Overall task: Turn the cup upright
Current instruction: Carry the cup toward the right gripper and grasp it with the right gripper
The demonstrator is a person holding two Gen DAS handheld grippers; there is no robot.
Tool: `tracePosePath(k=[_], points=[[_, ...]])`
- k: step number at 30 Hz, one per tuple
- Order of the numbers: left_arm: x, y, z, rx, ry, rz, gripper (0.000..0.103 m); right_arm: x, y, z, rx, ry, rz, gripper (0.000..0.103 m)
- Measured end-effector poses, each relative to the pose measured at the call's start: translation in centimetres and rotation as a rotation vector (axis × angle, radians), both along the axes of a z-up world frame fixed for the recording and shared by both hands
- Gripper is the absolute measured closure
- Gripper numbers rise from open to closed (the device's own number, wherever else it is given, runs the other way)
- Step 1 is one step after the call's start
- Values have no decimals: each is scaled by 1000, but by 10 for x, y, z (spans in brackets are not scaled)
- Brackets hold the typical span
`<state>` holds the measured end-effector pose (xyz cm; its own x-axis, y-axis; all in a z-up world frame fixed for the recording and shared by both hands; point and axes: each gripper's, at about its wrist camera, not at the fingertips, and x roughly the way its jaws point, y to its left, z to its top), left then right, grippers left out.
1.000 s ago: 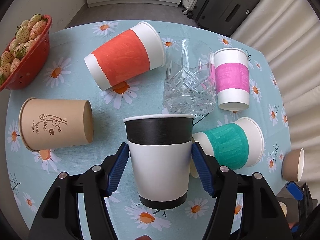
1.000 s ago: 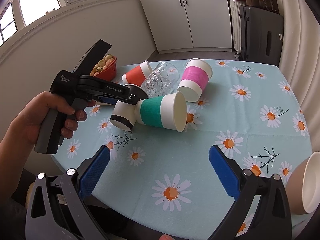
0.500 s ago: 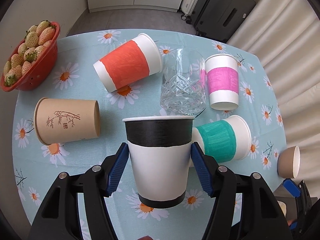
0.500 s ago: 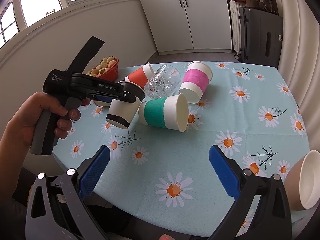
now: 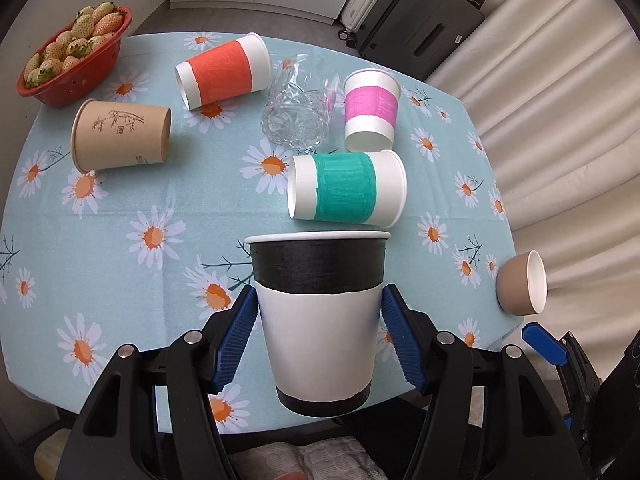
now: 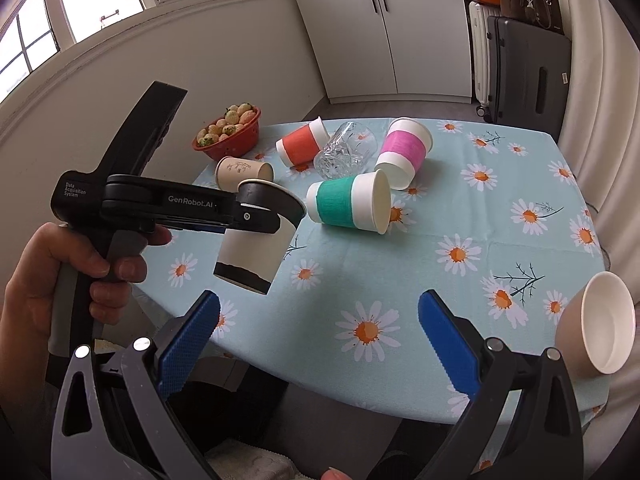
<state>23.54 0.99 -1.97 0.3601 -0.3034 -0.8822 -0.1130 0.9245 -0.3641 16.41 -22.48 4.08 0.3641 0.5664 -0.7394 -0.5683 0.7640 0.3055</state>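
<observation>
Above the table's near edge: the left gripper (image 5: 320, 334) holds a black-and-white paper cup (image 5: 318, 320) in the air, mouth up and clear of the cloth.
Grip: the 2 blue pads (image 5: 236, 340) press the cup's white middle from either side, below the black upper band; the cup leans slightly in the right wrist view.
Left hand (image 6: 60, 280): wrapped around the grey handle of the left gripper, seen from the side in the right wrist view, where the cup (image 6: 256, 240) hangs beside the table's edge.
Right gripper (image 6: 320, 340): jaws wide apart, nothing between the blue pads, held low at the table's near side.
Table (image 5: 120, 200): covered with a light blue cloth printed with daisies.
Lying on their sides: a green-banded cup (image 5: 346, 188) nearest the held one, an orange-banded cup (image 5: 222, 70), a plain brown cup (image 5: 120, 136) with a sketched plant, a pink-banded cup (image 5: 372, 110) tipped over, and a cut-glass tumbler (image 5: 298, 108) between the orange and pink cups.
Far right corner: a small tan bowl (image 5: 520, 288) with a white inside lies on its side near the cloth's edge.
Far left: a red colander (image 5: 76, 76) holds pale strawberries.
Background: a dark suitcase (image 6: 528, 68) stands against white cupboards.
</observation>
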Motion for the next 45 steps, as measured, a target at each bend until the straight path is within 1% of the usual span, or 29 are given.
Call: tracePosePath(k=[6, 9, 16, 20, 24, 28, 32, 36, 38, 40, 43, 45], points=[[-18, -19, -20, -53, 22, 10, 41, -15, -6, 0, -15, 15, 19, 5], [-21, -24, -31, -63, 38, 13, 41, -19, -8, -4, -30, 24, 26, 5], [-19, -35, -48, -48, 58, -4, 39, -15, -5, -20, -56, 70, 48, 5], [-19, -35, -48, -41, 48, -2, 33, -11, -4, -27, -53, 89, 42, 5], [-19, -34, -40, -31, 28, -6, 33, -8, -3, -31, -30, 131, 44, 5], [-22, -29, -25, -36, -2, -3, 33, -8, 3, -30, -39, 137, 53, 5], [-32, -18, -4, -46, -46, 13, 33, -3, 13, -31, -87, 146, 45, 5], [-51, -7, 12, -39, -90, 20, 33, 11, 25, -39, -55, 247, 60, 5], [-63, 1, 15, -42, -105, 30, 33, 21, 33, -46, -42, 302, 57, 5], [-75, 12, 15, -54, -113, 47, 33, 31, 39, -54, -51, 343, 43, 5], [-90, 26, 12, -70, -116, 61, 33, 40, 51, -59, -113, 340, 29, 5], [-98, 38, 8, -85, -113, 83, 33, 46, 58, -65, -127, 362, 24, 7]])
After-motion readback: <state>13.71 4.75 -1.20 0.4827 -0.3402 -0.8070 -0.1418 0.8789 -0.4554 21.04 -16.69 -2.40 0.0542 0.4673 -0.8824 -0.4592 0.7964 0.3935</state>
